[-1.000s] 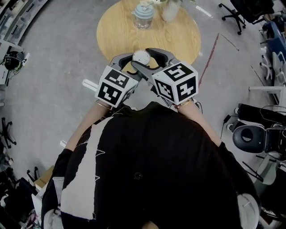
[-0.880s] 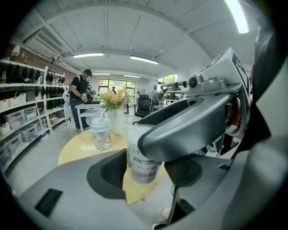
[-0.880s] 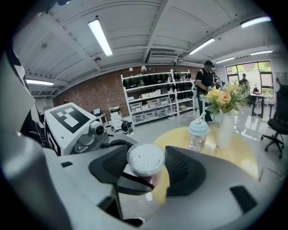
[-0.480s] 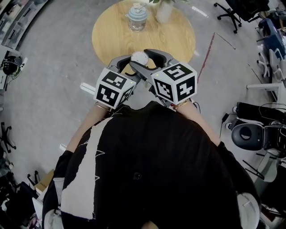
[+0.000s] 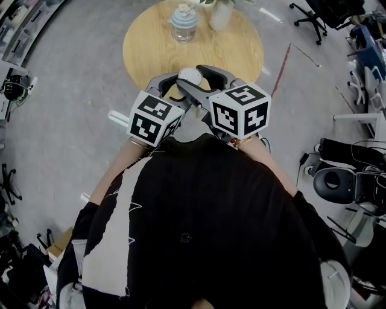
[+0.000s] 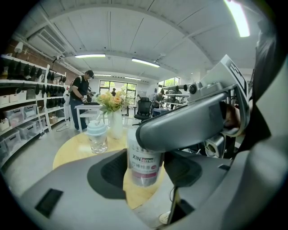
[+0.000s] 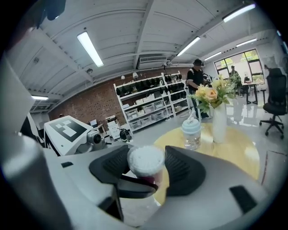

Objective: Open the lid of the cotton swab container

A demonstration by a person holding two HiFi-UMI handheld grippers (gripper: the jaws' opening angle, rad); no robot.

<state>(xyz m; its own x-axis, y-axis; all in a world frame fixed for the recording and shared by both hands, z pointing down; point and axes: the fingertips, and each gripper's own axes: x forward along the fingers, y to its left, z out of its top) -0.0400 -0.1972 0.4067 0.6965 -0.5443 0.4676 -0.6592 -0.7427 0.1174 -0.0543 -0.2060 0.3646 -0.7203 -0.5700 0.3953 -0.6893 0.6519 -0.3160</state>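
The cotton swab container is a clear round tub with a white top, held in the air above the near edge of the table. In the left gripper view its labelled body sits between the dark pads, and my left gripper is shut on it. In the right gripper view the white lid fills the gap between the pads, with my right gripper shut on it. Seen from the head, the left gripper and the right gripper cross at the tub. The right jaw hides the tub's top from the left camera.
Beyond the grippers, a round wooden table carries a glass jar with a pale blue lid and a white vase of flowers. Office chairs stand on the grey floor at right. A person stands by distant shelves.
The right gripper's marker cube has rolled slightly about its own line. The tub stays gripped between both grippers, and the left gripper has barely shifted.
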